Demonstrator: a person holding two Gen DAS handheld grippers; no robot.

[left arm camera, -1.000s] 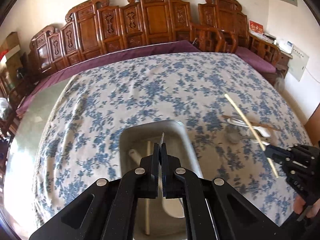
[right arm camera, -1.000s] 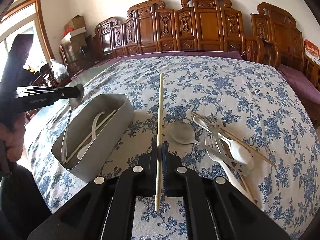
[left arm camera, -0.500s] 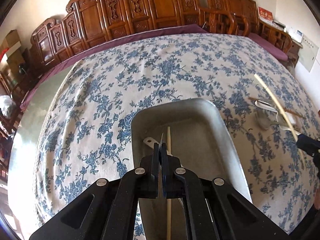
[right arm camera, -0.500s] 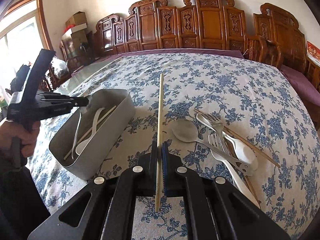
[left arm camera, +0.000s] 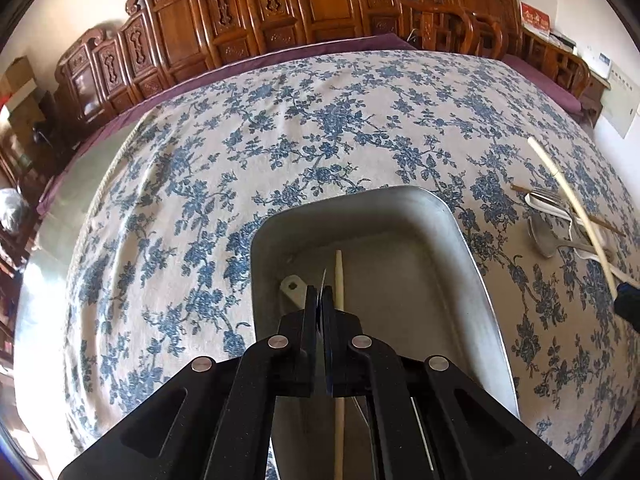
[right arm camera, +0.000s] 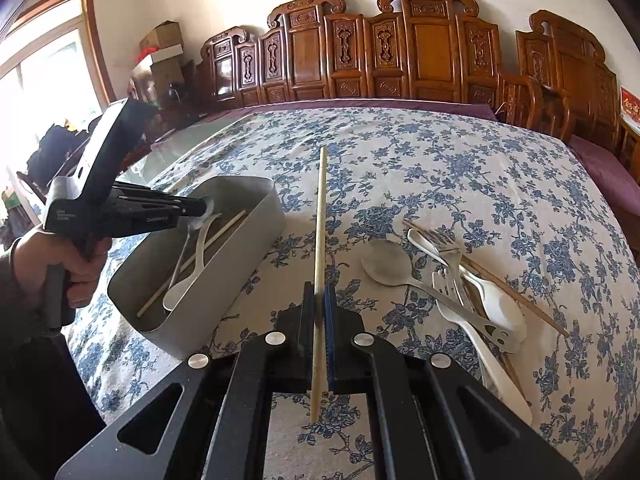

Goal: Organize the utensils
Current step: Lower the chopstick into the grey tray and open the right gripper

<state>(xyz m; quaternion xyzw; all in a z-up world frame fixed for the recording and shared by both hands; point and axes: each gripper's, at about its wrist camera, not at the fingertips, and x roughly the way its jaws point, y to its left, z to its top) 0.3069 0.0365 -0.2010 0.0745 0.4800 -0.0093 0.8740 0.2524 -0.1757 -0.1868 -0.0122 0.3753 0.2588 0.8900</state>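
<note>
Your left tool (right arm camera: pixel 202 211) is pressed together on the bowl end of a metal spoon (right arm camera: pixel 182 254), which hangs handle-down into the grey bin (right arm camera: pixel 240 256); from the left wrist view you see only the thin edge of the spoon between the closed jaws, over the bin's open mouth. So this spoon is nearly delivered but not yet let go.

Inside the bin already lie a white plastic spoon (right arm camera: pixel 180 294) and one pale chopstick (right arm camera: pixel 192 264).

Your right tool (right arm camera: pixel 319 300) is pinching a second pale chopstick (right arm camera: pixel 320 240) near its lower end, held above the flowered tabletop (right arm camera: pixel 460 168), just beside the bin. That one looks to be next in line.

Still to be sorted is a loose heap on the cloth to the right: a big metal spoon (right arm camera: pixel 384 266), at least one metal fork (right arm camera: pixel 444 240), white plastic pieces (right arm camera: pixel 500 308) and dark wooden chopsticks (right arm camera: pixel 520 300), overlapping one another. By my count you are less than halfway.
</note>
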